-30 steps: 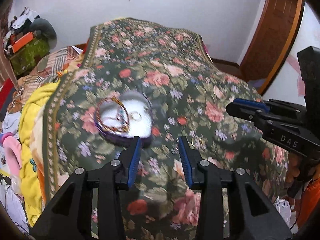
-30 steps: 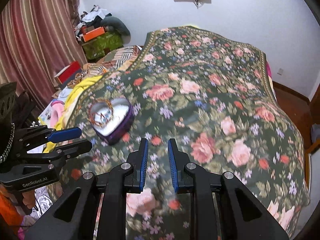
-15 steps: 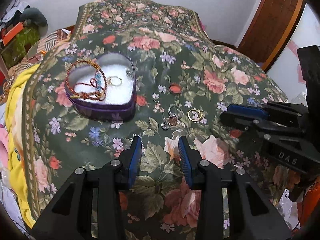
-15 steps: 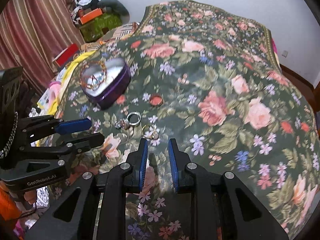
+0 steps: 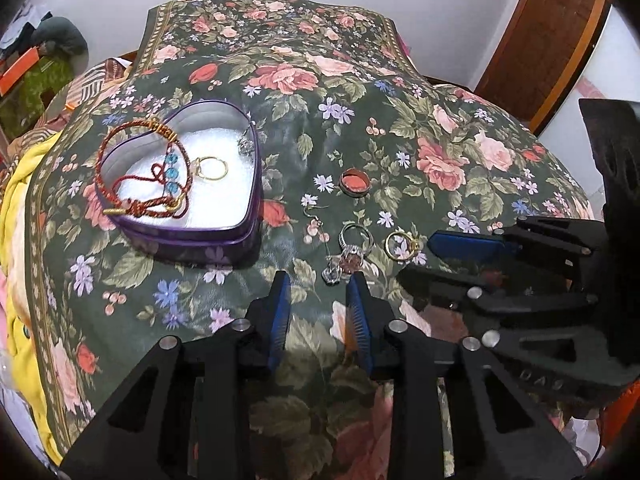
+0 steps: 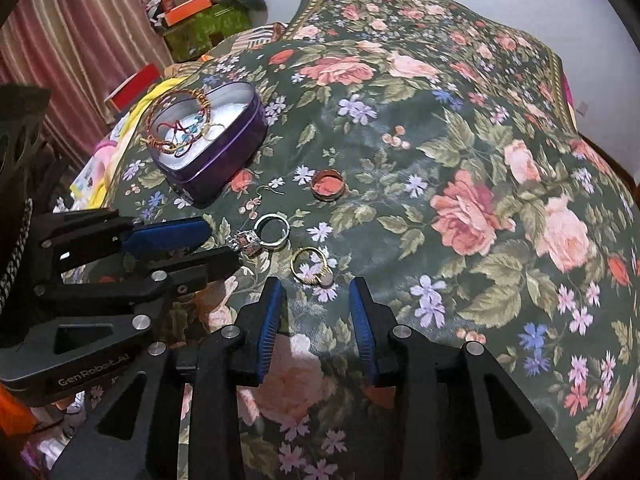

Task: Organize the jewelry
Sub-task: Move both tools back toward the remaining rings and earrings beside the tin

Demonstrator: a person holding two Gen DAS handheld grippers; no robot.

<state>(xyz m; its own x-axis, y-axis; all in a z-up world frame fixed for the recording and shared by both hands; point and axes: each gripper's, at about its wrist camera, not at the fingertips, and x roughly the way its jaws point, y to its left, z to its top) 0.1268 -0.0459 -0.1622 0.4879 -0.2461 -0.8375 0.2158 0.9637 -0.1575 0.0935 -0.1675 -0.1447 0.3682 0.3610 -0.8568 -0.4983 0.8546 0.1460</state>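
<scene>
The left gripper (image 5: 318,280) hangs with jaws apart and empty, just short of the silver ring (image 5: 355,240). The right gripper (image 6: 316,286) is likewise spread and empty, the gold ring (image 6: 310,266) just ahead of its tips. Farther off on the floral bedspread (image 6: 460,152) sits the purple heart-shaped tin (image 5: 208,236), holding a red cord bracelet (image 5: 120,176)

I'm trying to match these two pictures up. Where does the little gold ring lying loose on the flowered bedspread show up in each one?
Left wrist view: the gold ring lies right of centre, just above and right of the left gripper, beside the right gripper's blue fingertip.
Right wrist view: the gold ring lies at centre, just beyond the right gripper.
Shared landmark: the purple heart-shaped tin, up and to the left of the ring in both.
</scene>
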